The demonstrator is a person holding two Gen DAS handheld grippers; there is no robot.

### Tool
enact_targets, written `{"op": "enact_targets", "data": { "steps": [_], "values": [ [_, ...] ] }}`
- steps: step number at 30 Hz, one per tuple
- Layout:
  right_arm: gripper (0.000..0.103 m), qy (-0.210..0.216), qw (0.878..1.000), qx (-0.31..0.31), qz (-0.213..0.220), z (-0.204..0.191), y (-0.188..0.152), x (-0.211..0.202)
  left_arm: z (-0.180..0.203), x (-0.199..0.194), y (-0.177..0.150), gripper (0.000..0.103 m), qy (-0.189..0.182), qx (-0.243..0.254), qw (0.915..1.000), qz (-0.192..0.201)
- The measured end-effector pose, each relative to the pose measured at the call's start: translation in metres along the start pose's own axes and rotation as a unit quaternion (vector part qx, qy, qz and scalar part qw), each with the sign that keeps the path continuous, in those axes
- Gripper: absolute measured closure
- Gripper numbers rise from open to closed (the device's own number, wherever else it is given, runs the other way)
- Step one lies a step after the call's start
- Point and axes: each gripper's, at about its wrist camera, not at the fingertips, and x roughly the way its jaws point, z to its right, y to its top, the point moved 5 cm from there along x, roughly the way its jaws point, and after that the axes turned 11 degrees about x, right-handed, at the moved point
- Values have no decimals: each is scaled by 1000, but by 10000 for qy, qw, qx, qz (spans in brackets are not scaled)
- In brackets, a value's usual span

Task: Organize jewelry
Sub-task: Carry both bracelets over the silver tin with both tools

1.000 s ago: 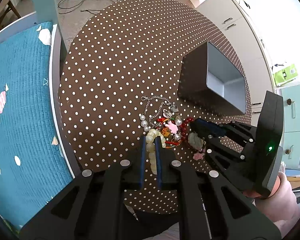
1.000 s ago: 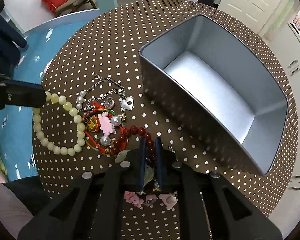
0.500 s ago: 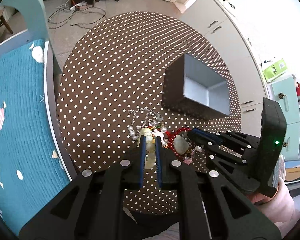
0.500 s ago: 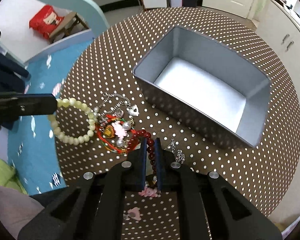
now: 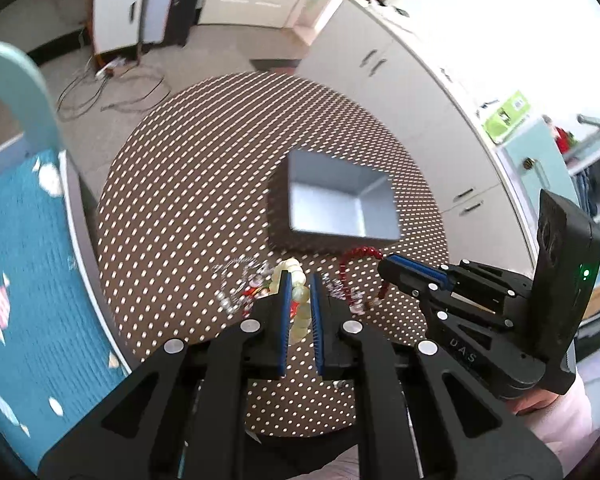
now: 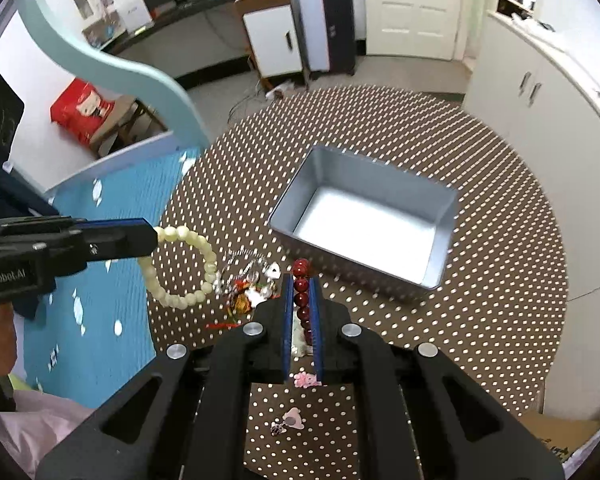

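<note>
My left gripper is shut on a cream bead bracelet, which hangs as a loop off the left gripper above the table. My right gripper is shut on a dark red bead bracelet; in the left wrist view that red bracelet dangles from the right gripper. A tangle of chains, pearls and charms lies on the dotted table, in front of an empty grey metal box.
Small pink charms and another pink charm lie near the table's front edge. A teal quilted bed with a light blue frame borders the table on the left. White cabinets stand to the right.
Both grippers have risen from the table, each lifting its bracelet clear of the jewelry pile. The table and box look smaller and farther away.
</note>
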Motion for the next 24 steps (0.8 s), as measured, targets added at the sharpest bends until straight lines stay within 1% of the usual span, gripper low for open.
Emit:
{"op": "enact_targets", "data": {
  "steps": [1, 8, 13, 18, 21, 24],
  "values": [
    [96, -16, 10000, 11, 94, 1, 1, -5, 4, 0, 3, 94, -23, 62, 10000, 12],
    [96, -100, 9990, 195, 384, 11, 14, -18, 33, 11, 30, 94, -194, 550, 9983, 32],
    [96, -142, 9978, 397, 509, 27, 29, -21, 45, 27, 52, 94, -301, 671, 9973, 27],
    [96, -81, 9974, 536, 484, 44, 41, -15, 50, 50, 73, 94, -280, 714, 9971, 18],
    [96, -49, 9975, 563, 414, 52, 47, -6, 49, 70, 82, 94, -288, 653, 9974, -91],
    [96, 41, 9975, 642, 275, 60, 50, 7, 48, 91, 86, 94, -221, 657, 9973, -228]
  ]
}}
